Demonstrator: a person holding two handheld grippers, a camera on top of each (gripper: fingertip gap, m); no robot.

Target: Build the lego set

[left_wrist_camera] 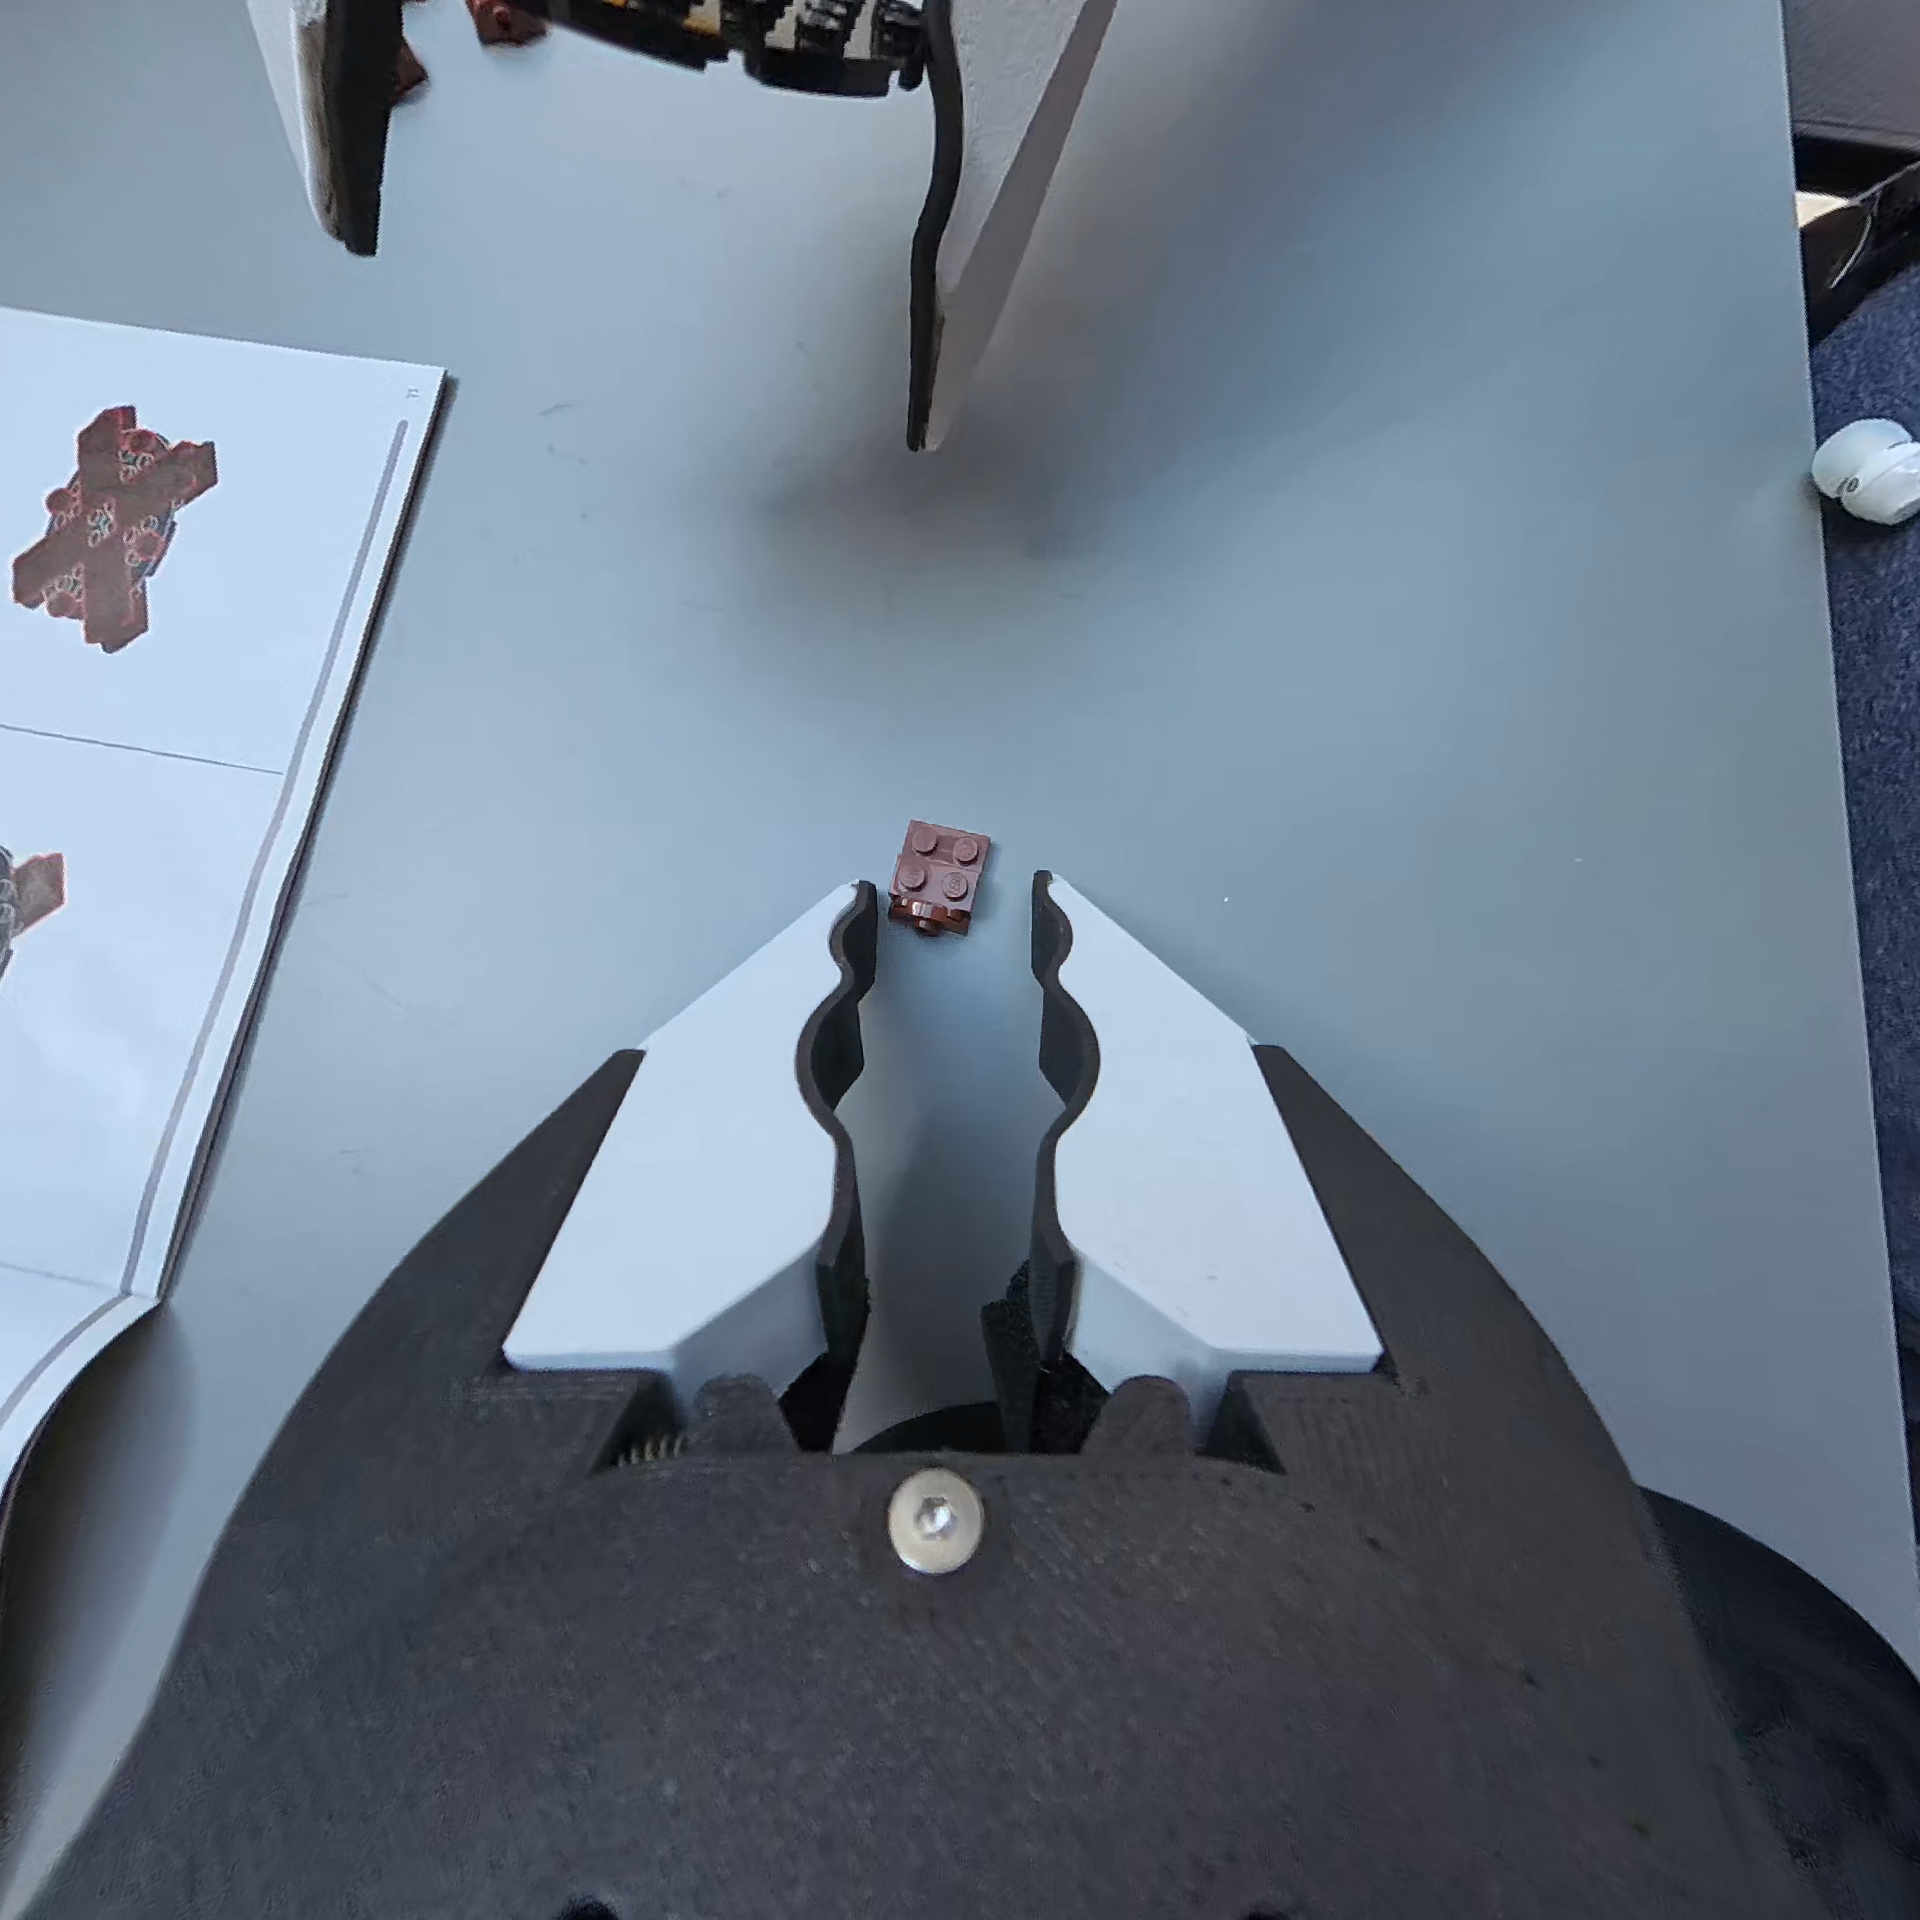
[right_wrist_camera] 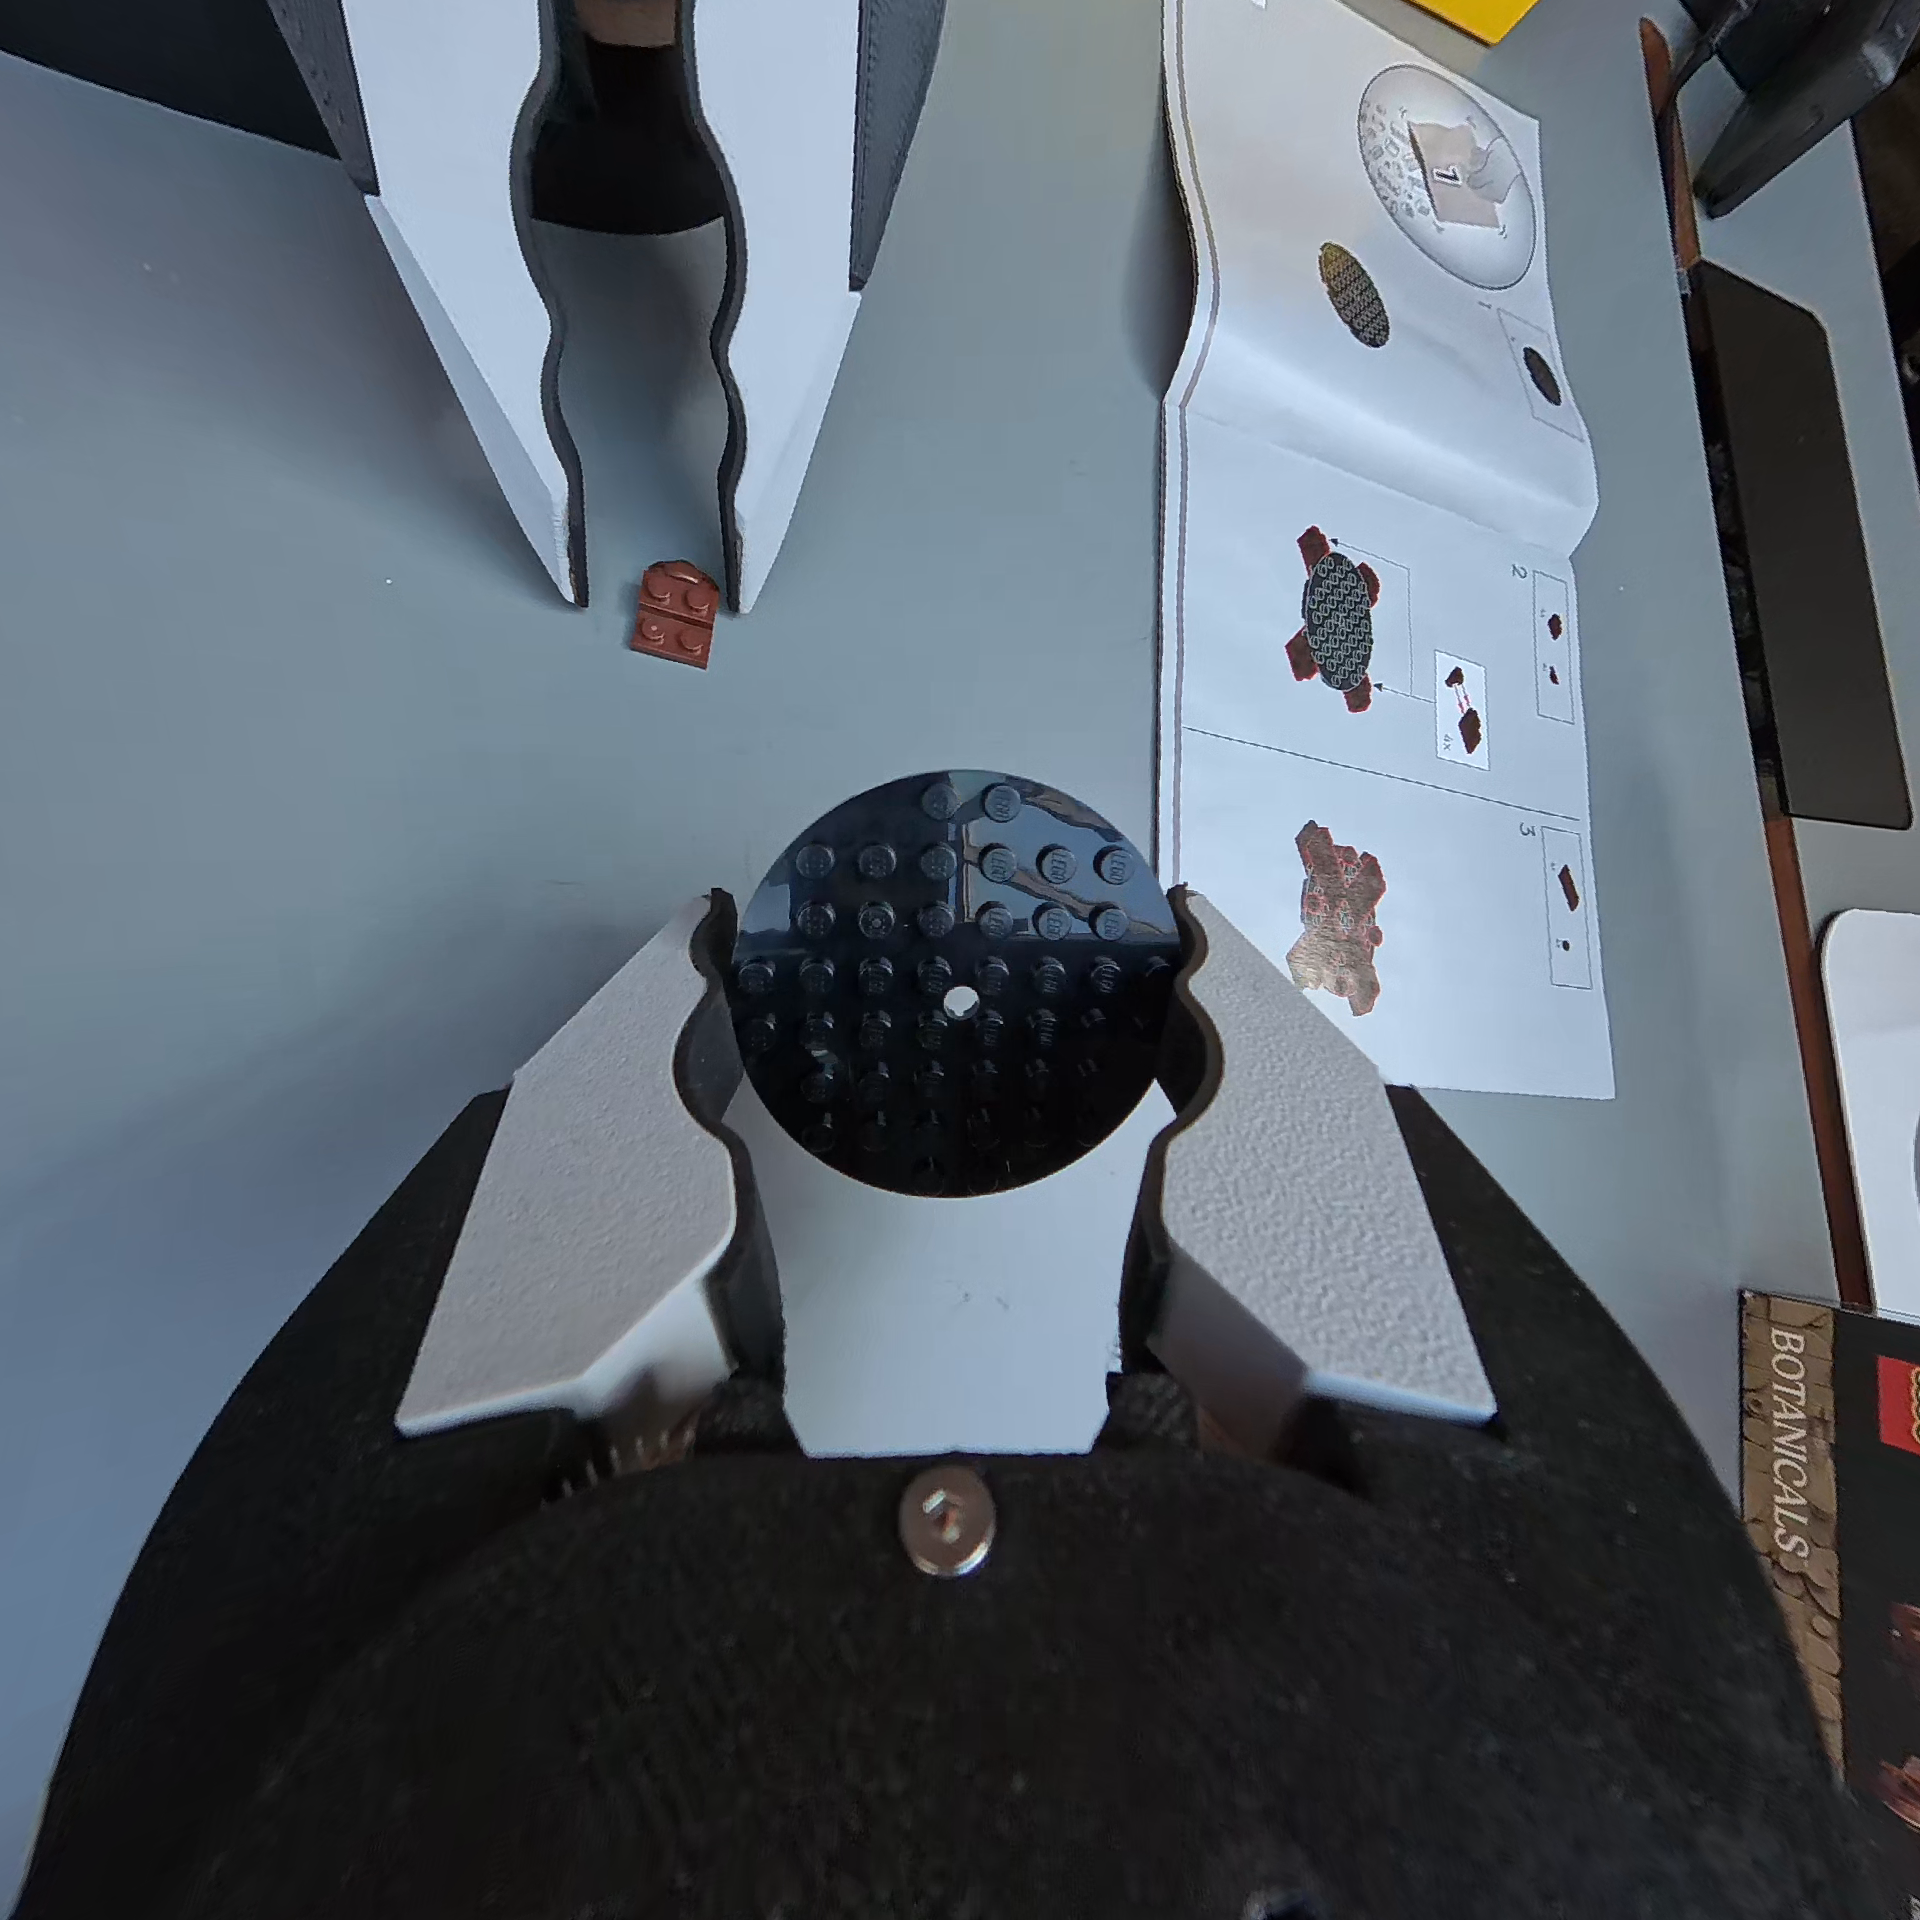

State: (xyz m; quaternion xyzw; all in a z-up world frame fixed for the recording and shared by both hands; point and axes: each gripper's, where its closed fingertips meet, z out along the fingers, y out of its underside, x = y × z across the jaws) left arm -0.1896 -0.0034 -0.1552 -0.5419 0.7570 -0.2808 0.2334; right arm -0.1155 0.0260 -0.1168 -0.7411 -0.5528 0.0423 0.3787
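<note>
A small brown brick (left_wrist_camera: 940, 878) lies studs up on the grey table (left_wrist_camera: 1351, 727). My left gripper (left_wrist_camera: 951, 891) is open, and its fingertips stand on either side of the brick's near end, the left tip closest. The right wrist view shows the same: the left gripper (right_wrist_camera: 657, 597) astride the brick (right_wrist_camera: 673, 623). My right gripper (right_wrist_camera: 948, 902) is shut on a black round studded plate (right_wrist_camera: 945, 977), gripping it by its rim. In the left wrist view the right gripper's fingers (left_wrist_camera: 935, 312) hang above the table at the top.
An open instruction booklet (left_wrist_camera: 156, 727) lies left of the brick and also shows in the right wrist view (right_wrist_camera: 1382, 623). The set's box (right_wrist_camera: 1829, 1558) and a black pad (right_wrist_camera: 1797, 540) lie past the table edge. A small white object (left_wrist_camera: 1865, 483) sits off the table's right edge.
</note>
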